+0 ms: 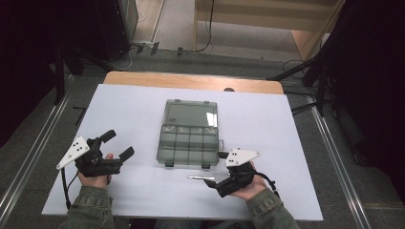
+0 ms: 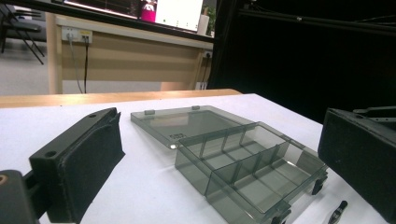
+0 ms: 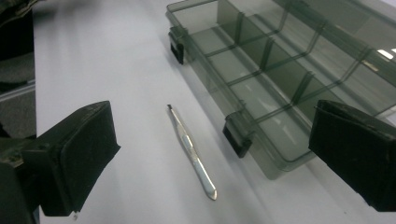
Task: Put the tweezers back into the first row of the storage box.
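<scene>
I hold both grippers, left (image 1: 118, 144) and right (image 3: 212, 140), released near the bench's (image 1: 286, 143) front edge; tweezers (image 3: 192, 151) lie before the open organizer box (image 1: 187, 138).

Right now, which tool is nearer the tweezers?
Right. The right tool sits just beside the tweezers, which lie between its open jaws in its own view. The left tool is off across the table, past the box's other side.

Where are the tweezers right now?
The tweezers lie on the white table, just in front of the open organizer box, beside the right gripper.
</scene>
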Demonstrator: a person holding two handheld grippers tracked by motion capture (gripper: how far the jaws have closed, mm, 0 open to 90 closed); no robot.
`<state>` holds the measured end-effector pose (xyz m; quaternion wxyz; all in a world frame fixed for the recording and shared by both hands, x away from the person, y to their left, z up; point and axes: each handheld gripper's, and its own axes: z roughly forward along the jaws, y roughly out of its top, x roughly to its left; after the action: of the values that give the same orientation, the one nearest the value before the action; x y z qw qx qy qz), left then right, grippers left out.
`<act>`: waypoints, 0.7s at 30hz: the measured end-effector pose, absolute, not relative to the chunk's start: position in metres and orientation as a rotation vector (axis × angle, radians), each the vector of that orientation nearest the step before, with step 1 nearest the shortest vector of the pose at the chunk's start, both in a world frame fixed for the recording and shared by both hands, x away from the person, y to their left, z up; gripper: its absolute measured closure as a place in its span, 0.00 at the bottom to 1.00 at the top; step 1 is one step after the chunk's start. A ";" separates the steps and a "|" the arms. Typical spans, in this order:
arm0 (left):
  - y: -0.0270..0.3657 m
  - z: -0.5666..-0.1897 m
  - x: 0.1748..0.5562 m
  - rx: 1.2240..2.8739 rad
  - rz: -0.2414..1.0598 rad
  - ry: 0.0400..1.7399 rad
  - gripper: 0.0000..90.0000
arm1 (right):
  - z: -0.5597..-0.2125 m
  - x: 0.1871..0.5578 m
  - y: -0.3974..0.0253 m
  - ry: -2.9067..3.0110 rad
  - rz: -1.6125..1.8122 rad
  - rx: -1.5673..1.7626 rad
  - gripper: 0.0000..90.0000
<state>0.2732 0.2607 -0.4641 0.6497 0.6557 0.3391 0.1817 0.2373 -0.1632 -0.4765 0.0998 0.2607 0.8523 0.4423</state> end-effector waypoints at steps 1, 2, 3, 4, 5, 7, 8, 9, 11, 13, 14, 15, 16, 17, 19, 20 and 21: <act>0.261 -0.464 0.273 1.490 0.414 0.770 0.00 | -0.477 0.238 -0.160 2.545 1.285 0.753 0.03; 0.261 -0.464 0.273 1.488 0.413 0.769 0.00 | -0.477 0.238 -0.160 2.545 1.285 0.753 0.03; 0.262 -0.464 0.273 1.487 0.413 0.770 0.00 | -0.477 0.238 -0.158 2.554 1.277 0.743 0.03; 0.262 -0.464 0.273 1.484 0.413 0.771 0.00 | -0.477 0.239 -0.154 2.573 1.266 0.729 0.05; 0.262 -0.464 0.273 1.484 0.413 0.773 0.00 | -0.477 0.239 -0.154 2.573 1.266 0.729 0.05; 0.262 -0.464 0.273 1.486 0.413 0.772 0.00 | -0.477 0.239 -0.149 2.588 1.255 0.713 0.05; 0.261 -0.464 0.273 1.483 0.412 0.773 0.00 | -0.477 0.239 -0.147 2.600 1.243 0.706 0.05; 0.262 -0.464 0.273 1.482 0.411 0.772 0.00 | -0.477 0.240 -0.145 2.609 1.235 0.695 0.05; 0.262 -0.464 0.273 1.481 0.411 0.772 0.00 | -0.477 0.240 -0.140 2.629 1.203 0.674 0.05; 0.262 -0.464 0.273 1.481 0.410 0.773 0.00 | -0.478 0.242 -0.132 2.654 1.179 0.649 0.06; 0.262 -0.464 0.273 1.480 0.409 0.773 0.00 | -0.478 0.242 -0.132 2.654 1.179 0.649 0.06; 0.262 -0.464 0.273 1.481 0.408 0.772 0.00 | -0.478 0.243 -0.130 2.661 1.172 0.641 0.06; 0.262 -0.464 0.273 1.481 0.407 0.772 0.00 | -0.478 0.244 -0.128 2.669 1.167 0.633 0.07; 0.262 -0.464 0.273 1.478 0.406 0.772 0.00 | -0.478 0.244 -0.125 2.678 1.159 0.625 0.07; 0.262 -0.464 0.273 1.477 0.407 0.771 0.00 | -0.478 0.246 -0.122 2.698 1.135 0.612 0.08; 0.262 -0.464 0.273 1.477 0.406 0.772 0.00 | -0.478 0.246 -0.120 2.708 1.124 0.607 0.09; 0.262 -0.464 0.273 1.477 0.405 0.772 0.00 | -0.477 0.247 -0.118 2.720 1.110 0.596 0.10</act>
<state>0.2731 0.2623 -0.4635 0.6544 0.6512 0.3404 0.1787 0.2473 -0.1178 -0.4774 0.0719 0.1982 0.9050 0.3694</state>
